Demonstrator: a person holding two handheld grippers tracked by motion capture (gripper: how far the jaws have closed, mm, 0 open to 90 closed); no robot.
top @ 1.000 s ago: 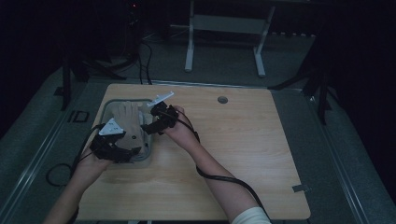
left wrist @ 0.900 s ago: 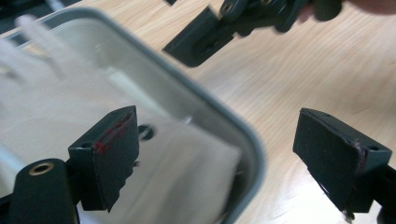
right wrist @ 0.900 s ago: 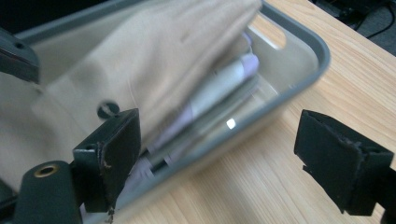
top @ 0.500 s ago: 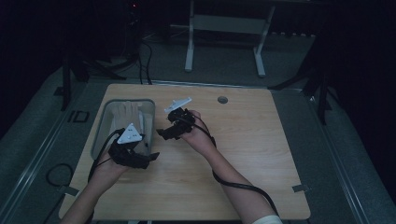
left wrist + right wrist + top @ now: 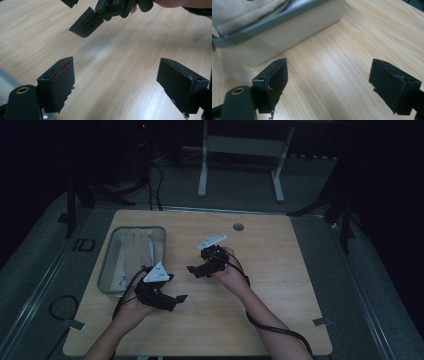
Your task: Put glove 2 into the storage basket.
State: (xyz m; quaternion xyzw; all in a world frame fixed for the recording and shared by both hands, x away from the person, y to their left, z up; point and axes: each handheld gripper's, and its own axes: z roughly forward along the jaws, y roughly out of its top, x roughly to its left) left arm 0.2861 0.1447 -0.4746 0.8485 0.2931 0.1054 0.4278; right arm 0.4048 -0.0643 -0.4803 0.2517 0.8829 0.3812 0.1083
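On the pale wooden counter (image 5: 280, 270) a grey rectangular plastic bin (image 5: 108, 265) held pale folded cloth (image 5: 135, 242), while the left gripper (image 5: 117, 85) and right gripper (image 5: 328, 82) hovered beside it, jaws apart and empty, likely between steps with nothing needing regrasping.

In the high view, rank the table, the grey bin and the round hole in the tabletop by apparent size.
1. The wooden table, largest by far.
2. The grey bin, holding pale fabric, covers a small share of the tabletop.
3. The round hole, smallest; it lies farther from the camera, but the gap is too wide to matter.
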